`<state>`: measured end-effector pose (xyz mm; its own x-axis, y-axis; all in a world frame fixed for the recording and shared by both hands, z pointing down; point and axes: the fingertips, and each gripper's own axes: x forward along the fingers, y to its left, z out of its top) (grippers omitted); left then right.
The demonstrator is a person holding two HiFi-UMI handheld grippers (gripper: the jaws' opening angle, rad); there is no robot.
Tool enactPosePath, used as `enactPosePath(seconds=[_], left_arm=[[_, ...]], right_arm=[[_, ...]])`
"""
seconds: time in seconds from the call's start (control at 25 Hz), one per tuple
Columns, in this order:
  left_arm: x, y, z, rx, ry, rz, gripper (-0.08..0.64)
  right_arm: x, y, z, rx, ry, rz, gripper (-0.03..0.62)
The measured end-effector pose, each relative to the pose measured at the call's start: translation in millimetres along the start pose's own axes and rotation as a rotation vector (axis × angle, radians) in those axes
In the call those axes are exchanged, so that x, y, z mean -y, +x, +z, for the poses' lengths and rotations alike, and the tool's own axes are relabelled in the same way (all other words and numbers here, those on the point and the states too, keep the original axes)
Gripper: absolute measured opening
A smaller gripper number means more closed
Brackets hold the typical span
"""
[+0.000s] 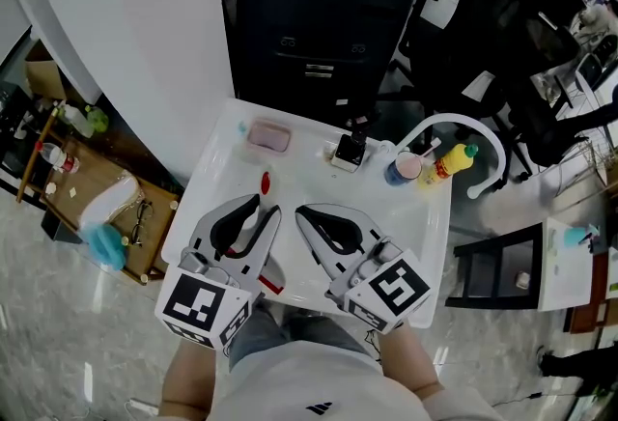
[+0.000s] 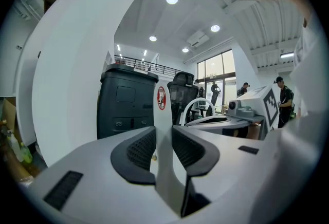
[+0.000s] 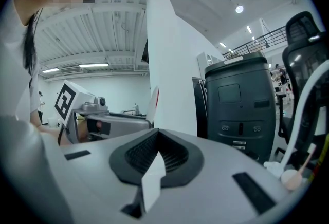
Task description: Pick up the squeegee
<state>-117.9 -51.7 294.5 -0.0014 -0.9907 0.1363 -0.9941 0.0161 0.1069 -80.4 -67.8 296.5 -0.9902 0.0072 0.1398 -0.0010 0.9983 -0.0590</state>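
The squeegee [image 1: 265, 185] has a white handle with a red mark near its far end. It rises between the jaws of my left gripper [image 1: 263, 209], which is shut on it above the white table [image 1: 309, 168]. In the left gripper view the white handle [image 2: 161, 110] stands upright, pinched between the two black pads [image 2: 134, 152]. My right gripper [image 1: 307, 214] hovers just to the right with its jaws shut and nothing held; its pads [image 3: 154, 153] meet. From the right gripper view the squeegee [image 3: 153, 100] shows beside the left gripper.
On the far part of the table lie a pink box [image 1: 269, 135], a small dark device [image 1: 350, 151], a cup [image 1: 406, 165] and a yellow bottle [image 1: 452, 161]. A black bin [image 1: 319, 14] stands behind, a white pillar [image 1: 135, 33] to the left, office chairs [image 1: 521, 14] at right.
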Motion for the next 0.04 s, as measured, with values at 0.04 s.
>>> enactPosePath(seconds=[0.04], left_arm=[[-0.1, 0.3, 0.2, 0.001, -0.002, 0.000, 0.107]], right_arm=[[0.3, 0.1, -0.5, 0.000, 0.000, 0.000, 0.009]])
